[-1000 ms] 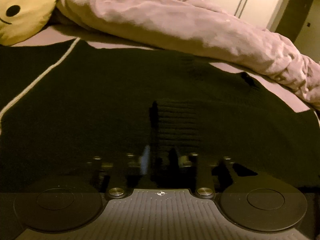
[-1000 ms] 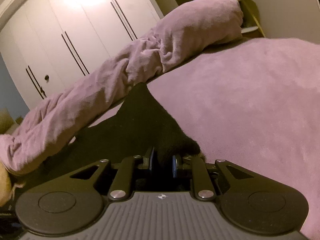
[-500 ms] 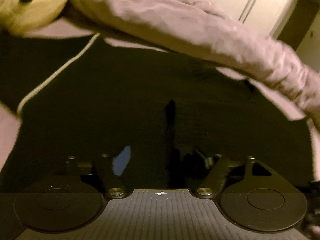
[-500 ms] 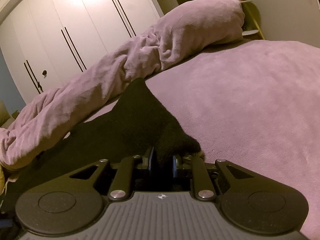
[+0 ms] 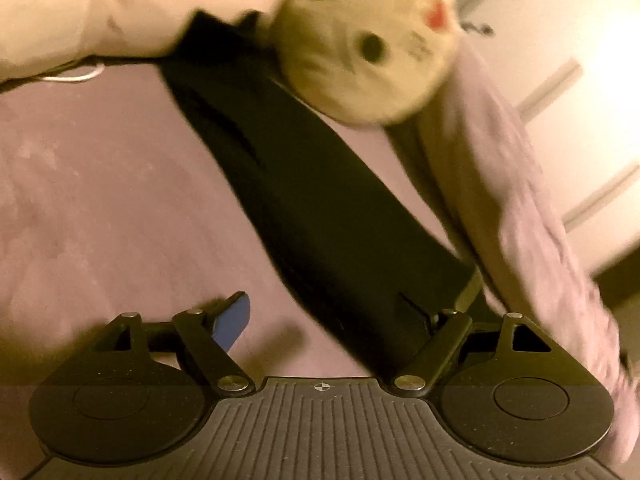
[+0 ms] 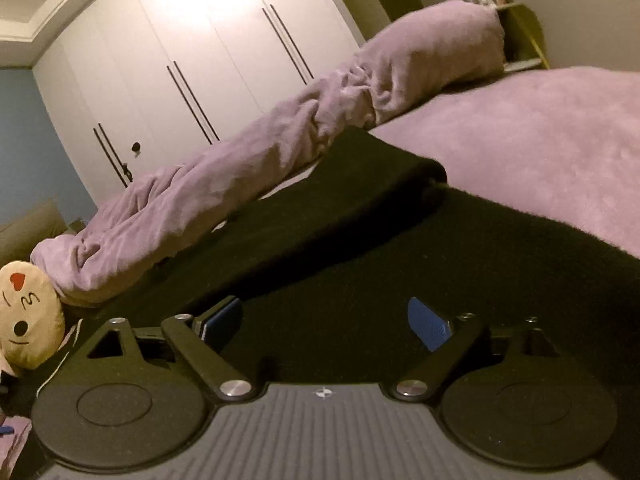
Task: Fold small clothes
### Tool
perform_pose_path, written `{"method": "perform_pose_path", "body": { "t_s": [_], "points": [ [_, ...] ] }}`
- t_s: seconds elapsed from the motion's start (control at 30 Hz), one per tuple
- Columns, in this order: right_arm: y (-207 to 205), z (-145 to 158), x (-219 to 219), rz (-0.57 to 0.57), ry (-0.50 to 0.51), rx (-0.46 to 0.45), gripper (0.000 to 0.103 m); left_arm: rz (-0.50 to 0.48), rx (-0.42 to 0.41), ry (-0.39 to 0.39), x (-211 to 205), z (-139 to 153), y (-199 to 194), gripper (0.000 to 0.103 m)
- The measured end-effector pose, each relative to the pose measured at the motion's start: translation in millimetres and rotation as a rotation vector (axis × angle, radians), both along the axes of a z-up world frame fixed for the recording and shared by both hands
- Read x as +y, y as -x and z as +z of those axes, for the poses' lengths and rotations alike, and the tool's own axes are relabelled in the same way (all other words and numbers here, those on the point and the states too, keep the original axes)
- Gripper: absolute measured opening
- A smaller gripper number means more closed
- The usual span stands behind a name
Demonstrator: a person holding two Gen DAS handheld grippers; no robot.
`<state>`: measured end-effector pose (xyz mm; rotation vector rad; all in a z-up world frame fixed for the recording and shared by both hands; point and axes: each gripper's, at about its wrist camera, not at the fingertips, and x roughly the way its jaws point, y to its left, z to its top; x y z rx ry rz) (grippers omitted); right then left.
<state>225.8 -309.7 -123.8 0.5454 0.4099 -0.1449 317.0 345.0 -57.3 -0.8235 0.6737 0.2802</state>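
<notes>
Black knit garment [image 6: 360,240] lies spread on the mauve plush bed cover [image 6: 540,152], one edge already turned over itself.
Soft, limp and light by the look of it, it should be pinched at a corner or hem rather than mid-panel. Both the left hand-held gripper [image 5: 320,316] and the right hand-held gripper [image 6: 324,320] stand wide, holding nothing. Far left sits a round yellow cat-face cushion [image 6: 28,320] beside a rolled mauve blanket [image 6: 240,180]. No readable writing.
</notes>
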Motion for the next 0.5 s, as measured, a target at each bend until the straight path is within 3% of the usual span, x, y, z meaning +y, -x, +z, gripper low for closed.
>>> {"method": "perform_pose_path", "body": {
  "t_s": [0.07,0.2,0.37,0.4,0.43,0.47,0.5],
  "points": [
    [-5.2,0.7,6.5,0.022,0.046,0.013,0.098,0.045,-0.003,0.044,26.1,-9.7,-11.6,0.084],
    [-10.4,-2.7,18.3,0.027,0.117,0.047,0.099,0.116,-0.067,0.166,67.3,-28.0,-32.8,0.083],
    [-12.8,-5.1,19.9,0.031,0.131,0.050,0.099,0.149,-0.105,0.214,93.6,-34.3,-58.2,0.077],
    [-13.6,-5.4,20.7,0.030,0.138,0.052,0.099,0.154,-0.106,0.210,96.4,-35.3,-61.2,0.064],
    [-13.5,-5.6,22.6,0.029,0.147,0.055,0.099,0.169,-0.091,0.203,98.3,-36.8,-63.6,0.039],
    [-13.9,-5.7,23.8,0.029,0.156,0.059,0.099,0.184,-0.064,0.198,98.0,-38.3,-70.1,0.027],
    [-14.7,-5.8,23.4,0.029,0.158,0.061,0.099,0.197,-0.039,0.193,100.5,-41.8,-68.5,0.022]
  ]
}}
